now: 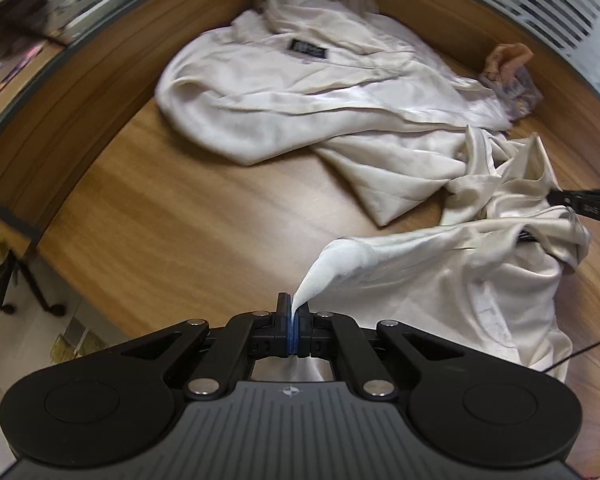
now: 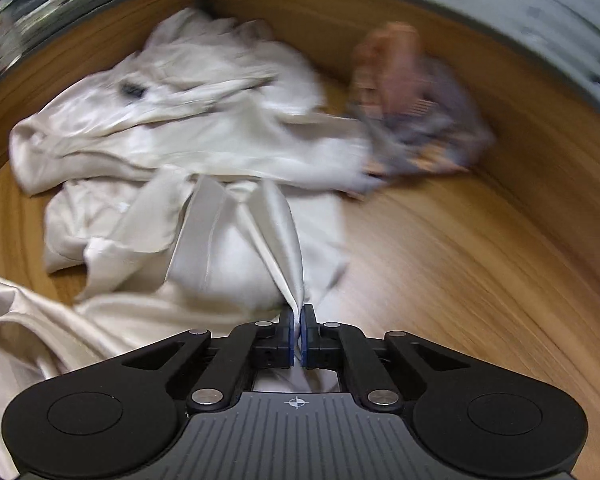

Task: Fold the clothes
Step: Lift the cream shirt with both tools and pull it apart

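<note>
Cream garment pinched at two points on the wooden tabletop

The wooden tabletop (image 1: pixel 160 220) carries a crumpled cream garment (image 1: pixel 300 92) spreading ahead of both tools, a patterned cloth (image 2: pixel 420 120) lying beyond it. The left hand-held gripper (image 1: pixel 294 320) is clenched on a drawn-up point of the fabric; the right hand-held gripper (image 2: pixel 298 322) is clamped on a fold.

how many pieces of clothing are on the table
3, as far as I can tell: a cream jacket with a dark label at the back, a cream garment in front pinched by both tools, and a patterned piece back right. Folds may hide more.
</note>
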A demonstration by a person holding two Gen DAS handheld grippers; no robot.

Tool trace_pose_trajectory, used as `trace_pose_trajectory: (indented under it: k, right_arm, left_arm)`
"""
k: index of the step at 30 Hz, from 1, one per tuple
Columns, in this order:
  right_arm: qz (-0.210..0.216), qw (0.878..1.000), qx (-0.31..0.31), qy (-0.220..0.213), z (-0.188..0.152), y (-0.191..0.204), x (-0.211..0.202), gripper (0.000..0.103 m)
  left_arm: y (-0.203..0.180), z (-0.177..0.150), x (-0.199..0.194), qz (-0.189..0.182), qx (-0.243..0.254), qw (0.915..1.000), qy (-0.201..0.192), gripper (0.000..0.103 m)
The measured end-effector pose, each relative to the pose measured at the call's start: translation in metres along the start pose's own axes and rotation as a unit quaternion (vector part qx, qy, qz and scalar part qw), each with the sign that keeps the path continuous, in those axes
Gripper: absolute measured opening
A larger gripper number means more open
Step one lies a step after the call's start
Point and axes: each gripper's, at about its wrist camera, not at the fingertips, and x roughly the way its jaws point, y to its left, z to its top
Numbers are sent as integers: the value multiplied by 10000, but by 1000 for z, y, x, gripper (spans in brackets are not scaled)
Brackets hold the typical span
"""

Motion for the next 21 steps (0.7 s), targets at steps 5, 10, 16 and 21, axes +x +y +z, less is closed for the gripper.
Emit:
trace_pose_trajectory:
  k: [5,10,16,21]
  right_arm:
    - [-541,9944,902,-76,-46,-53,-50,5]
    - [-1159,9769,1793,-20,-117,-95,-109,5]
    - [-1784,9419,2842,166,-216,-117,-180,5]
    - [-2138,9068,3619,335,-294,-109,-232,5]
  left_arm:
    - [-32,14,7,-278,516,9983,-63,1]
    - [-74,25,14,-596,1073,9924,-96,1]
    - [-135,30,24,-998,1756,9794,-57,0]
    - [-186,25,33,-1321,2335,9633,43,1]
